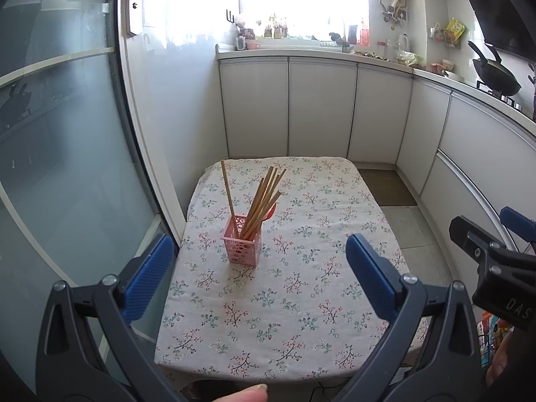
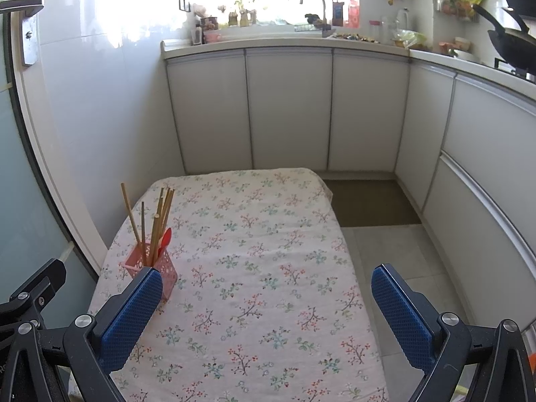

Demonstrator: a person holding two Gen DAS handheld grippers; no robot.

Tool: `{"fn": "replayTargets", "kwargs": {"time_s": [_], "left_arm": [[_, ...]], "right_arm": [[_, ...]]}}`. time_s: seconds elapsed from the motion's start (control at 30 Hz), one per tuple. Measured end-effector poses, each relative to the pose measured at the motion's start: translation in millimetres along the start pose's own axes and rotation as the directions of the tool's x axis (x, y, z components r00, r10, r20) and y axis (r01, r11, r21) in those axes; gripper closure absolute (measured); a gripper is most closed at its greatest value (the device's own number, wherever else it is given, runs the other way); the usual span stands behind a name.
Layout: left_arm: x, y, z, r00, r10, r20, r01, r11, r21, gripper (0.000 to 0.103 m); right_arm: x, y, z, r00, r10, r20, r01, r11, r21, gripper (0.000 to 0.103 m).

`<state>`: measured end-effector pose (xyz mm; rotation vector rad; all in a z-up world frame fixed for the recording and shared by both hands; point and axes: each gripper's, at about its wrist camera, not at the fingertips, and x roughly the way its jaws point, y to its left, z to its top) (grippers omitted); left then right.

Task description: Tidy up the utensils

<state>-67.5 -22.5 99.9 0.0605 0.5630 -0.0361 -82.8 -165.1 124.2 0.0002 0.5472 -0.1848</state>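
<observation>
I am looking down over a small worktop covered with a floral-print cloth, and only one container is standing on it: a pink perforated plastic utensil holder, sitting upright toward the left side of the cloth. Inside it I am counting about seven light wooden chopsticks, though where they bunch together the count is uncertain. One of them is leaning off to the left, apart from the rest, which are fanning out to the right. One red plastic spoon is poking up among them, mostly hidden behind the sticks.

My left claw is hanging above the near half of the worktop, its two blue ribbed pads spread wide with nothing between them. The holder is showing in the gap between the pads, farther along the cloth and clear of both. A fingertip is peeking in at the bottom edge of the left wrist view.

My right claw is likewise spread wide and holding nothing, poised over the worktop's near right part, pointing toward the white cabinet doors. From its camera, the holder is sitting just past its left pad. Both claws are level and side by side, the right one's black frame showing at the right edge of the left wrist view.
</observation>
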Motion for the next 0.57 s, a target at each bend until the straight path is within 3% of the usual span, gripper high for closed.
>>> {"fn": "replayTargets", "kwargs": {"time_s": [0.57], "left_arm": [[8.3, -1.5, -2.0, 1.000, -0.004, -0.017, 0.004, 1.000, 0.007, 0.001]], "right_arm": [[6.9, 2.8, -1.8, 1.000, 0.000, -0.009, 0.000, 1.000, 0.005, 0.001]]}}
